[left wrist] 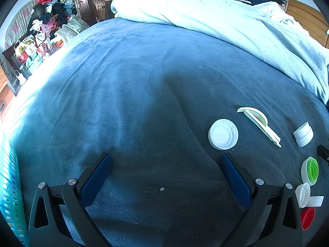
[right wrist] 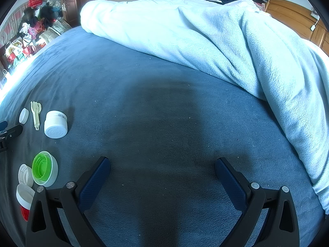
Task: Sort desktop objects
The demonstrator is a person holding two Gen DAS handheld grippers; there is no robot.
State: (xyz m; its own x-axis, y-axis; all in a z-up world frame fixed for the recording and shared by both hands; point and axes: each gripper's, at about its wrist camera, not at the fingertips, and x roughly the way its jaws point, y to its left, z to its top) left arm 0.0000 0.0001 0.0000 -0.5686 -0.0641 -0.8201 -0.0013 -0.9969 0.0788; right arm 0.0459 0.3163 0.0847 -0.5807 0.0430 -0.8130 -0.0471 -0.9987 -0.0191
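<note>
Several bottle caps and a cream folding spoon point(left wrist: 260, 124) lie on a blue-grey bed sheet point(left wrist: 144, 103). In the left wrist view a wide white cap point(left wrist: 223, 134) rests just ahead of the right finger. A white cap point(left wrist: 304, 134), a green-and-white cap point(left wrist: 310, 170), a ribbed white cap point(left wrist: 302, 194) and a red cap point(left wrist: 307, 218) sit further right. My left gripper point(left wrist: 166, 164) is open over bare sheet. My right gripper point(right wrist: 162, 167) is open and empty too. To its left lie the white cap point(right wrist: 55, 124), the green cap point(right wrist: 44, 168), the spoon point(right wrist: 36, 114) and other white caps point(right wrist: 25, 176).
A teal perforated basket point(left wrist: 10, 195) stands at the left edge of the left wrist view. A pale folded duvet point(right wrist: 205, 41) covers the far and right side of the bed. Piled bags and clothes point(left wrist: 41, 30) stand beyond the bed on the left. A wooden headboard point(right wrist: 294, 18) is far right.
</note>
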